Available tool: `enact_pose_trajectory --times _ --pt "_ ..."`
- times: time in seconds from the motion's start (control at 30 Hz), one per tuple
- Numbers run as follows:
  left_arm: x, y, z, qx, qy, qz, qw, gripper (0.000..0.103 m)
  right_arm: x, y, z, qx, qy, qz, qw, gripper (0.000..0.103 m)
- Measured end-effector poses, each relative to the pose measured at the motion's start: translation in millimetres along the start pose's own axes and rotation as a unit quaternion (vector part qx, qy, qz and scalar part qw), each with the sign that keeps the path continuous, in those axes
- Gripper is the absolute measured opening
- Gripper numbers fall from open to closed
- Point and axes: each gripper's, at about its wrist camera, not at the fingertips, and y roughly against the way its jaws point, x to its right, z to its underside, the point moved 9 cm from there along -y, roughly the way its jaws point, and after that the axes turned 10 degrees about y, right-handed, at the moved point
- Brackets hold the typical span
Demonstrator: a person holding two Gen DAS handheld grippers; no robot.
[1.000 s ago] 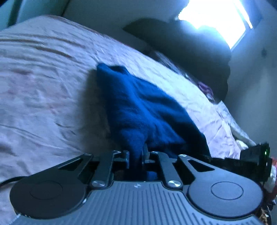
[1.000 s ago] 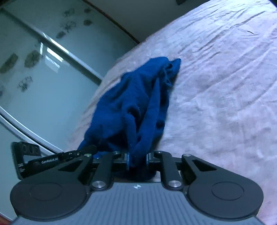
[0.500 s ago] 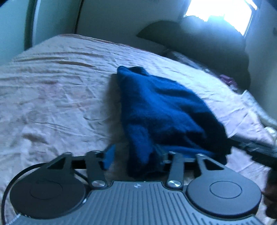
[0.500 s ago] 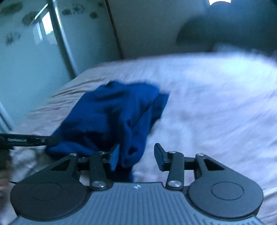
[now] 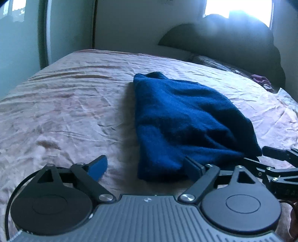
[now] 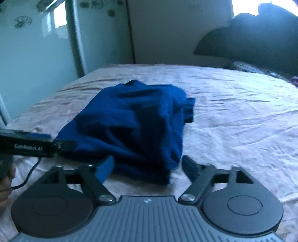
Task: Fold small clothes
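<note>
A dark blue garment (image 5: 184, 121) lies folded over in a soft heap on the pink bedsheet (image 5: 65, 104); it also shows in the right wrist view (image 6: 134, 126). My left gripper (image 5: 147, 167) is open, its jaws wide apart at the garment's near edge, holding nothing. My right gripper (image 6: 149, 167) is open too, jaws either side of the garment's near edge. The right gripper shows at the right edge of the left wrist view (image 5: 275, 163). The left gripper shows at the left edge of the right wrist view (image 6: 28, 145).
A dark headboard (image 5: 232, 42) and pillows stand at the far end under a bright window (image 5: 238, 9). A glass wardrobe door (image 6: 37, 46) runs along the bed's left side. Small purple clothes (image 5: 260, 80) lie at the far right.
Both grippers were shut on the blue garment and have opened and let it go. The garment now lies flatter on the bed. Both cameras have levelled out.
</note>
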Motion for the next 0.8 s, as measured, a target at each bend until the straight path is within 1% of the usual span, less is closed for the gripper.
enact_pose_trajectory --times 0.1,0.3,0.43,0.5,0.8 --pt "1.3 1.8 3.3 0.001 0.003 -0.003 1.0000 0.094 3.9 -3.7 9.0 -0.015 0.012 0.018 1.000 0.093" --pt "2.5 4.2 12.1 -0.006 -0.002 -0.014 0.9999 0.096 -0.5 -5.0 23.1 -0.029 0.016 0.019 0.999 0.093" --pt "2.9 6.5 16.7 -0.007 -0.009 -0.019 0.9998 0.097 -2.4 -1.8 23.0 -0.032 0.016 0.022 0.999 0.095" --pt "2.7 6.8 17.8 -0.009 -0.011 -0.020 0.9997 0.097 -4.4 -2.2 23.3 -0.033 0.017 0.021 0.999 0.099" --pt "0.2 9.2 20.0 -0.009 -0.003 -0.024 0.9997 0.097 -16.7 -3.7 22.0 -0.040 0.030 0.013 0.999 0.099"
